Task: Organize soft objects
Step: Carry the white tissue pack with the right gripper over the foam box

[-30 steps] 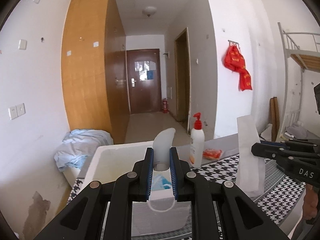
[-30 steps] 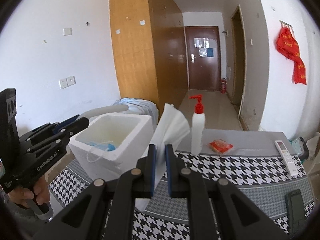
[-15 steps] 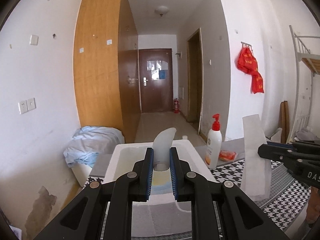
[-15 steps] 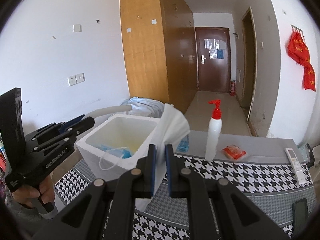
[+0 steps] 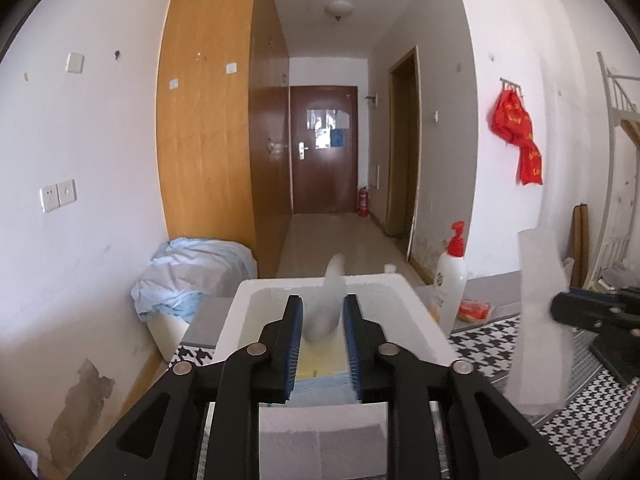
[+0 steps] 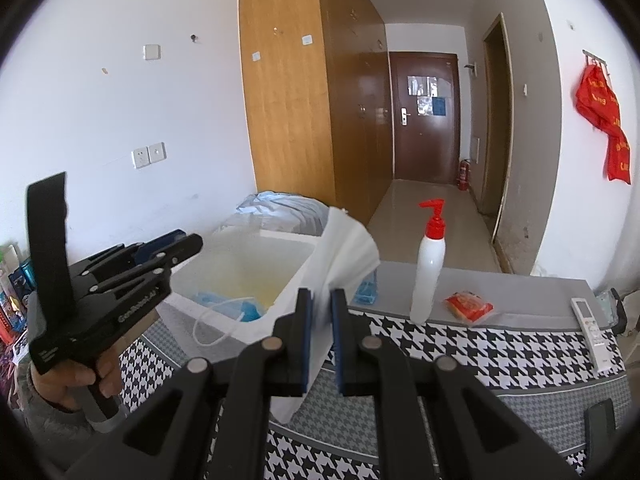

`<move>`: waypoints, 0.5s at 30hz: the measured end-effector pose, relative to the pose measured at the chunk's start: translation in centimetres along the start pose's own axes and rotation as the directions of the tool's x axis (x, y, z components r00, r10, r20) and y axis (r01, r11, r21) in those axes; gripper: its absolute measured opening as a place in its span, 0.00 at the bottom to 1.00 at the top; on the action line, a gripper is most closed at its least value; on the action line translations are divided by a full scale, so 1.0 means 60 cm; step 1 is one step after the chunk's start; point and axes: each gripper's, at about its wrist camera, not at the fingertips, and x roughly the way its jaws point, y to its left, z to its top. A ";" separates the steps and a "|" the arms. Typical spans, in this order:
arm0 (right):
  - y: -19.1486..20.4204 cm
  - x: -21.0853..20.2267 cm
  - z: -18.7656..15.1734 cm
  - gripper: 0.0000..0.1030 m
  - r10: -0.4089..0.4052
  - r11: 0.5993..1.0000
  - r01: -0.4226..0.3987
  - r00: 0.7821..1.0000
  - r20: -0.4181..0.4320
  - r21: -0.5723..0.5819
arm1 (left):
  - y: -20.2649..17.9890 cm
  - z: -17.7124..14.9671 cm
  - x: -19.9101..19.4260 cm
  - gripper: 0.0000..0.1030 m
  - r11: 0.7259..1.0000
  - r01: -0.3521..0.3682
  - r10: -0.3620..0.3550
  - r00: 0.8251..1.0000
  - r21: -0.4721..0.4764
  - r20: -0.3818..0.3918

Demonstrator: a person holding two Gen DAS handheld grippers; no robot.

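The left gripper [image 5: 322, 330] hung over the white foam box [image 5: 416, 322], its jaws opening around a pale soft piece [image 5: 326, 310] to let it drop among the blue masks [image 6: 236, 306] inside. Right of the box, the right gripper [image 6: 320, 338] kept a white mask [image 6: 340, 258] clamped, awaiting its turn; the pump bottle [image 6: 429, 276] and red packet [image 6: 469, 306] beyond blocked nothing

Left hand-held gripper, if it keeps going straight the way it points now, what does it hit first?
Probably the pale soft piece already between the opening jaws of the left hand-held gripper. Past that, likely the inside of the white foam box, though depth is hard to judge.
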 end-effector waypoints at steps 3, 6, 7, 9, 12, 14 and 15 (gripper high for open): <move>0.002 0.002 0.002 0.12 -0.007 1.000 0.007 1.000 -0.002 -0.001 | 0.007 -0.005 0.008 0.63 1.000 -0.007 0.006 1.000 -0.015 -0.014; 0.003 0.005 0.004 0.12 -0.010 1.000 0.010 1.000 -0.005 -0.002 | 0.009 -0.006 0.000 0.85 1.000 -0.011 0.011 1.000 -0.016 0.006; 0.005 0.006 0.005 0.12 -0.012 1.000 0.012 1.000 -0.005 -0.004 | 0.010 -0.006 0.000 0.91 1.000 -0.008 0.008 1.000 -0.017 0.006; 0.009 0.008 0.007 0.12 -0.012 1.000 0.012 1.000 -0.004 -0.006 | 0.013 -0.006 -0.004 0.95 1.000 0.000 0.000 1.000 -0.023 0.010; 0.014 0.012 0.012 0.12 -0.014 1.000 0.014 1.000 -0.005 -0.013 | 0.022 -0.007 -0.006 0.99 0.999 -0.005 0.005 1.000 -0.040 0.016; 0.017 0.015 0.016 0.12 -0.014 1.000 0.014 1.000 -0.006 -0.017 | 0.029 -0.007 -0.009 0.99 0.999 -0.007 0.008 1.000 -0.046 0.016; 0.018 0.016 0.017 0.12 -0.014 1.000 0.014 1.000 -0.006 -0.019 | 0.030 -0.007 -0.008 0.99 0.999 -0.009 0.009 1.000 -0.046 0.015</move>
